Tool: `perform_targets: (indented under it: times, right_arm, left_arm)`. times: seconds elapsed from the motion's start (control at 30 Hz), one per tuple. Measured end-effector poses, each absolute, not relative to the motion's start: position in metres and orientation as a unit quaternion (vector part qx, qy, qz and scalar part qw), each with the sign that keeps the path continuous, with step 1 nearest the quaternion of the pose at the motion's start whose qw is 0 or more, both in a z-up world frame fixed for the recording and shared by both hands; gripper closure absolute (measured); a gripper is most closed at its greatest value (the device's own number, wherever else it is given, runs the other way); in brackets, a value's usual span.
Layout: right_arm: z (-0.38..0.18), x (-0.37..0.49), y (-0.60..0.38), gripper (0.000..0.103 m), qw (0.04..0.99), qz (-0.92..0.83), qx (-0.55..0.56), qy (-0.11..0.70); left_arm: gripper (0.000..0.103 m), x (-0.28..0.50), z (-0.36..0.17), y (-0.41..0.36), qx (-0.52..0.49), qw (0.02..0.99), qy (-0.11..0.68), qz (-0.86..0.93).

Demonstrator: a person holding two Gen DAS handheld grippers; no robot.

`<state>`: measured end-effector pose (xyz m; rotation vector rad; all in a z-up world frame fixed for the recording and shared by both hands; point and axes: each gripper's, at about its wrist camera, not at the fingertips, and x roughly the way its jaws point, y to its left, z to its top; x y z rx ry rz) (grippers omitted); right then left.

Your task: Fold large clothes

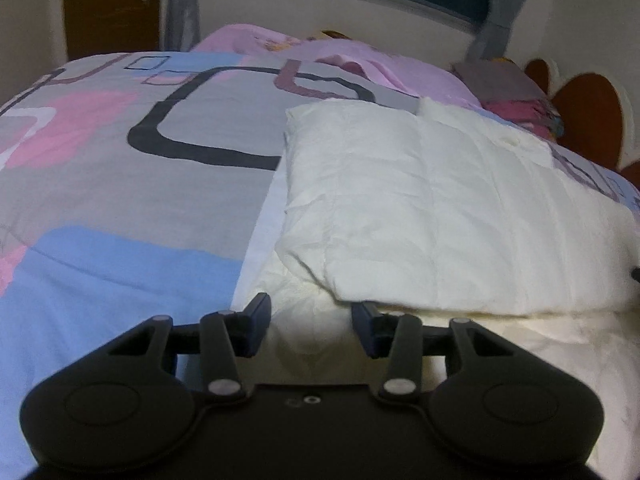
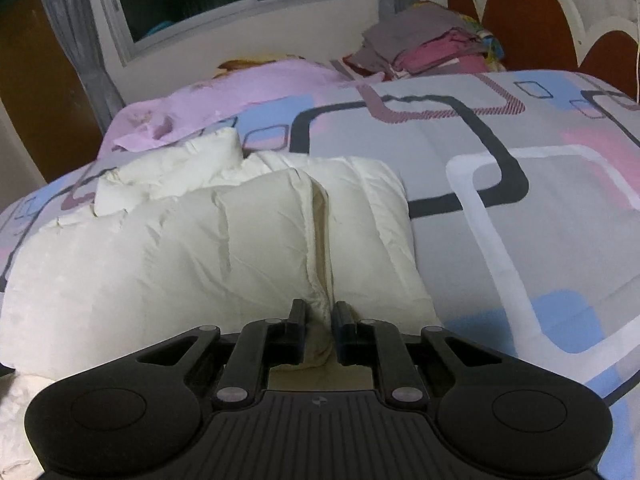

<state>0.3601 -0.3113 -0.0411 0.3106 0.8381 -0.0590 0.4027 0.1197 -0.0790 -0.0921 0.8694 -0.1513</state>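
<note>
The right gripper (image 2: 319,320) is clamped on a bunched hem edge of the cream quilted padded jacket (image 2: 208,232), held at 6 o'clock, probably so a panel can be carried over. The left gripper (image 1: 311,328) is held apart, nothing between its jaws, low over jacket fabric at 6 o'clock, likely readied for a grip. The jacket is spread on the grey, blue and pink patterned bedspread (image 1: 120,152), partly folded. A stack of folded clothes (image 2: 432,44) is parked at 1 o'clock, out of the way.

Open patterned bedspread (image 1: 120,208) at left of left-wrist frame, cream puffy jacket (image 1: 440,208) blocking right, folded clothes stack (image 2: 432,46) upper right of right-wrist frame
</note>
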Motion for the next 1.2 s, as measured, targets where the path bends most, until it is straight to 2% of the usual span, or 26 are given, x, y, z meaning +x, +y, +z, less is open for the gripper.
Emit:
perform_targets:
  times: [0.03, 0.07, 0.1, 0.13, 0.23, 0.27, 0.3, 0.33, 0.4, 0.53, 0.73, 0.9, 0.93, 0.97, 1.1, 1.13, 1.2]
  right_arm:
    - [-0.032, 0.357, -0.314, 0.088, 0.904, -0.031, 0.148, 0.399]
    - [-0.022, 0.352, -0.314, 0.081, 0.91, -0.038, 0.139, 0.389]
    - [-0.011, 0.347, -0.313, 0.048, 0.92, -0.051, 0.122, 0.369]
    - [0.0, 0.341, -0.311, 0.028, 0.933, -0.053, 0.108, 0.338]
    - [0.008, 0.353, -0.304, 0.03, 0.941, -0.03, 0.097, 0.323]
    - [0.007, 0.362, -0.3, 0.035, 0.941, -0.023, 0.096, 0.324]
    - [0.002, 0.373, -0.296, 0.053, 0.939, -0.017, 0.092, 0.331]
    - [-0.004, 0.382, -0.293, 0.062, 0.937, -0.018, 0.088, 0.338]
    - [-0.021, 0.399, -0.291, 0.07, 0.928, -0.019, 0.091, 0.36]
    - [-0.057, 0.419, -0.3, 0.07, 0.902, -0.016, 0.094, 0.42]
    - [-0.022, 0.411, -0.306, 0.07, 0.93, -0.014, 0.099, 0.354]
    - [-0.034, 0.448, -0.287, 0.07, 0.924, 0.001, 0.07, 0.376]
    - [-0.041, 0.454, -0.286, 0.07, 0.92, -0.003, 0.066, 0.388]
    - [-0.049, 0.457, -0.286, 0.07, 0.915, -0.006, 0.061, 0.4]
    - [-0.062, 0.459, -0.288, 0.068, 0.909, -0.003, 0.047, 0.414]
    - [-0.054, 0.454, -0.289, 0.068, 0.911, -0.006, 0.049, 0.41]
    - [-0.034, 0.437, -0.292, 0.065, 0.925, -0.019, 0.048, 0.377]
  left_arm:
    - [0.06, 0.398, -0.073, 0.124, -0.05, 0.906, 0.414, -0.078]
    - [0.058, 0.39, -0.062, 0.13, -0.061, 0.912, 0.397, -0.084]
    - [0.054, 0.384, -0.054, 0.134, -0.069, 0.918, 0.38, -0.09]
    - [0.048, 0.381, -0.047, 0.136, -0.077, 0.924, 0.363, -0.093]
    - [0.042, 0.396, -0.04, 0.126, -0.093, 0.927, 0.348, -0.109]
    - [0.042, 0.405, -0.042, 0.118, -0.089, 0.926, 0.35, -0.113]
    - [0.042, 0.415, -0.045, 0.107, -0.081, 0.925, 0.352, -0.119]
    - [0.042, 0.424, -0.05, 0.098, -0.075, 0.924, 0.354, -0.125]
    - [0.042, 0.442, -0.063, 0.083, -0.074, 0.915, 0.373, -0.131]
    - [0.04, 0.455, -0.084, 0.073, -0.052, 0.907, 0.397, -0.132]
    - [0.042, 0.468, -0.049, 0.08, -0.052, 0.922, 0.36, -0.132]
    - [0.036, 0.518, -0.05, 0.053, -0.04, 0.92, 0.364, -0.142]
    - [0.029, 0.525, -0.054, 0.044, -0.028, 0.917, 0.369, -0.146]
    - [0.028, 0.532, -0.06, 0.034, -0.006, 0.915, 0.377, -0.14]
    - [0.026, 0.541, -0.082, 0.022, 0.023, 0.907, 0.402, -0.125]
    - [0.03, 0.537, -0.078, 0.023, 0.025, 0.908, 0.4, -0.125]
    - [0.029, 0.521, -0.062, 0.027, 0.017, 0.914, 0.381, -0.136]
